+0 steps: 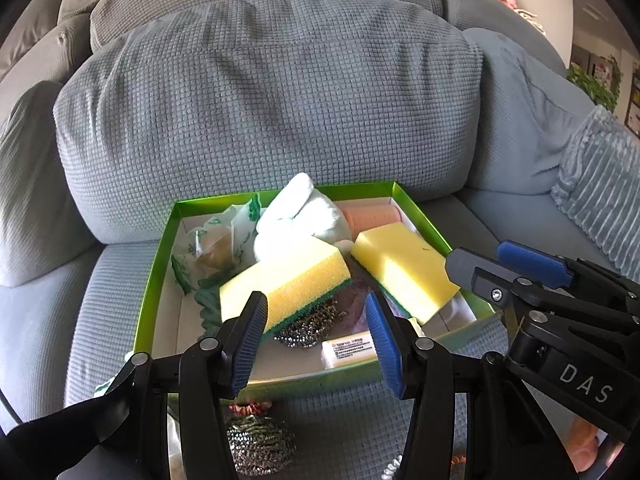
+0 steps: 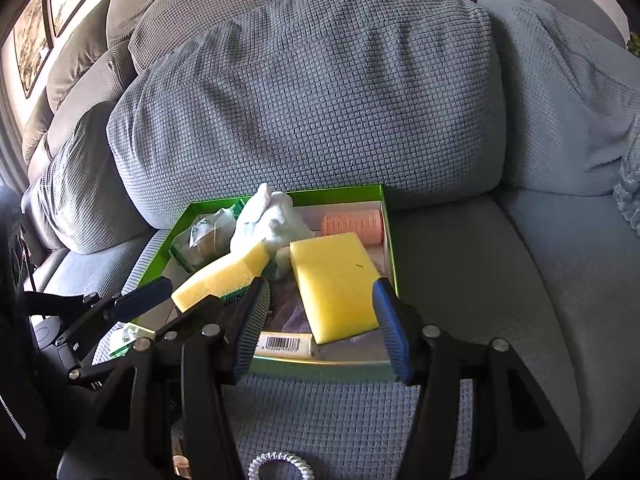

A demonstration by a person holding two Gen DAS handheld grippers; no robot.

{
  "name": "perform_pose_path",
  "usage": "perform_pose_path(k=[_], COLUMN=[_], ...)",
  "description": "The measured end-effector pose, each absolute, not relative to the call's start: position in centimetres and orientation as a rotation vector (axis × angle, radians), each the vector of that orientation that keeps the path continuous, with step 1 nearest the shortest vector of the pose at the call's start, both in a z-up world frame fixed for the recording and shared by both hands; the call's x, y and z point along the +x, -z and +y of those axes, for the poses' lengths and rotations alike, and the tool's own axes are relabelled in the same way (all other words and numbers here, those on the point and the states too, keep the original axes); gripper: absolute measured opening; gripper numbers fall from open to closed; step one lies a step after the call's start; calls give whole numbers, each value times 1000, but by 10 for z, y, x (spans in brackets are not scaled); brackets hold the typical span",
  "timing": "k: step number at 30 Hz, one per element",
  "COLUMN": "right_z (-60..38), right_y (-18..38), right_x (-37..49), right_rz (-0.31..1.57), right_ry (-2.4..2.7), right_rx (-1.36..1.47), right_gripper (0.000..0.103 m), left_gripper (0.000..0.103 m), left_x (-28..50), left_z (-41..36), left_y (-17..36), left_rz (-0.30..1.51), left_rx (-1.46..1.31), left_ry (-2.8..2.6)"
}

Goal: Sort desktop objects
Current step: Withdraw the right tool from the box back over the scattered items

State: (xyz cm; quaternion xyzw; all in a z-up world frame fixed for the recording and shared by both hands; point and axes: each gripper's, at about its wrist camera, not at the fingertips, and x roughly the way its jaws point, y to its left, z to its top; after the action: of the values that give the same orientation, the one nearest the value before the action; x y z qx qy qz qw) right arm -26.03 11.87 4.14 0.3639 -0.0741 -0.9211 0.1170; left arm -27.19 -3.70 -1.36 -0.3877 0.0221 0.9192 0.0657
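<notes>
A green box (image 1: pixel 154 280) (image 2: pixel 390 240) sits on the sofa seat, holding two yellow sponges (image 1: pixel 286 284) (image 1: pixel 404 270), a white cloth (image 1: pixel 298 216), a pink roller (image 1: pixel 372 218), a steel scourer (image 1: pixel 306 328), a white eraser (image 1: pixel 348 354) and a green-printed wrapper (image 1: pixel 212 248). My left gripper (image 1: pixel 318 344) is open and empty at the box's near edge. My right gripper (image 2: pixel 322 330) is open and empty over the right sponge (image 2: pixel 334 284); it also shows in the left wrist view (image 1: pixel 508 270).
Large grey cushions (image 1: pixel 272 100) rise right behind the box. On the seat in front lie a second steel scourer (image 1: pixel 260 444), an orange scrunchie (image 1: pixel 250 408) and a clear coil hair tie (image 2: pixel 280 466). Bare seat fabric (image 2: pixel 480 280) lies to the right.
</notes>
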Motion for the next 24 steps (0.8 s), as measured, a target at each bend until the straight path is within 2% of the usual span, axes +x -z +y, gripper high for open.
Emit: perform_pose_path(k=[10,12,13,14,21,24], right_z=[108,104,102,101,90,86], right_y=[-51,-52,-52,-52,-45,-40], right_x=[-226,-216,-209,-203,-158,-146], right_rz=[-182,-175,-171,-170,-164,-168], right_ry=[2636,2612,2598,2587,2494,2466], right_rx=[1063,1066,1068,1069,1090,1108], right_gripper=[54,54,55,56,60,63], left_gripper=[53,64,74,78,79,79], left_x=[-229,-215,-209,-200,-141,-121], left_z=[-53,-60,-63,-69,-111,-120], left_y=[6,5,4,3,-6,-3], left_rz=[83,92,86,75,-53,-40], left_rx=[-1152,-1162,-1154,-1137,-1113,-1123], left_ry=[-2760,-2756,-2762,-2778,-2802,-2809])
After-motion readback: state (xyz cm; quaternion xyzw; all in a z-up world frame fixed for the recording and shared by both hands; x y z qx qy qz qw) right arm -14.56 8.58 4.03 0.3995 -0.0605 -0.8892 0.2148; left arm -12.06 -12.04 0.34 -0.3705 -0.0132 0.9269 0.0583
